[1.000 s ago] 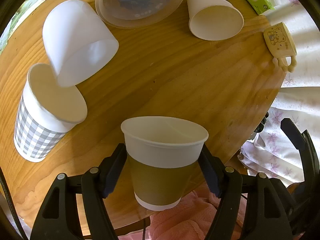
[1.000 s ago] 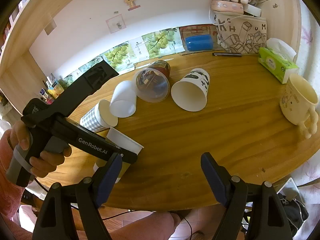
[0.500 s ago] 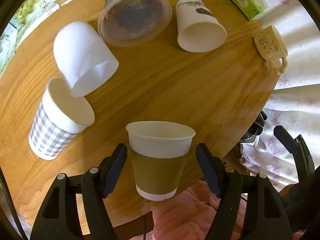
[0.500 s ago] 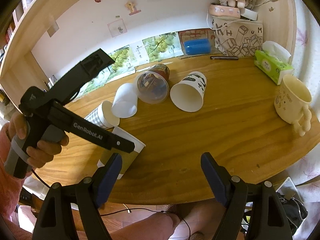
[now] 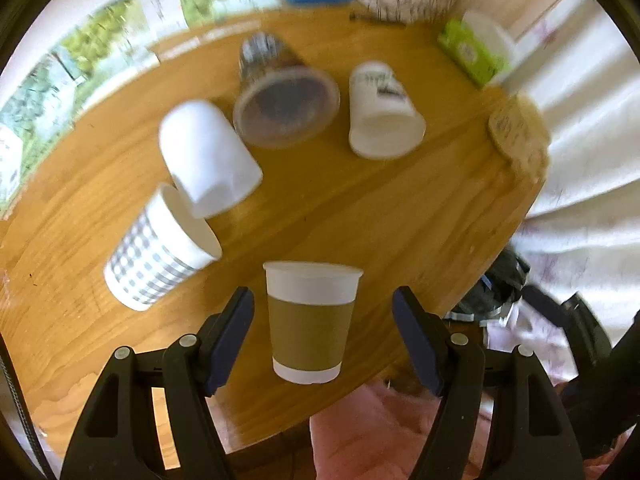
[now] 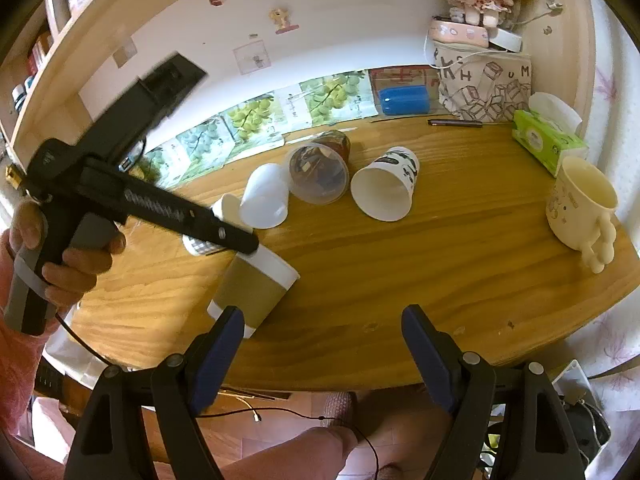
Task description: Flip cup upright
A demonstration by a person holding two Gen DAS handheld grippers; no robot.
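A paper cup with a brown sleeve stands upright on the wooden table near its front edge. It also shows in the right wrist view. My left gripper is open, its fingers apart on either side of the cup without touching it. My right gripper is open and empty over the table's front edge, to the right of the cup. Several other cups lie on their sides: a checked one, a white one, a clear plastic one and a printed white one.
A cream mug stands upright at the right edge. A green tissue pack, a patterned bag and a blue box sit at the back by the wall. The left hand holds its gripper body over the table's left part.
My left gripper has let go of the brown-sleeved cup, opened wider and pulled back and up. The cup now stands free. My right gripper has barely moved.
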